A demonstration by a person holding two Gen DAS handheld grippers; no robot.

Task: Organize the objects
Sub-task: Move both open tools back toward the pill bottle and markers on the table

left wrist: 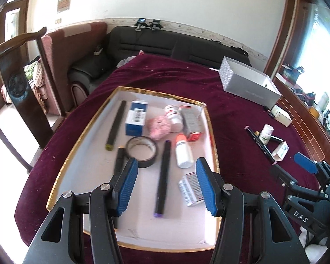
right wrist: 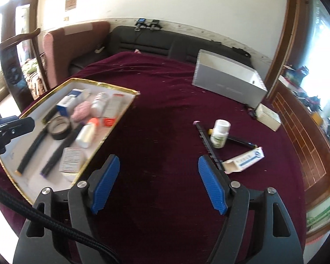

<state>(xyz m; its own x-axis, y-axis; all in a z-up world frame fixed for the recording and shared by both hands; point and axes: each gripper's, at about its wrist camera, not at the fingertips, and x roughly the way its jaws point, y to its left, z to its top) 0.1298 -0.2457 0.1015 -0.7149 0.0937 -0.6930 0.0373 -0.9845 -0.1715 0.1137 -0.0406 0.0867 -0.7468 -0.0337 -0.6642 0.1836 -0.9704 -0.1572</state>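
Both grippers released, nothing between the pads. Left gripper (left wrist: pixel 165 184) hangs over the near end of the tray (left wrist: pixel 81 132), above a marker (left wrist: pixel 162 176) with tape (left wrist: pixel 140 151) just left. Right gripper (right wrist: pixel 158 182) sits over bare cloth (right wrist: pixel 160 101); bottle (right wrist: pixel 219 133) and small open box (right wrist: pixel 244 160) lie to its right, grey box (right wrist: pixel 228 88) far right.
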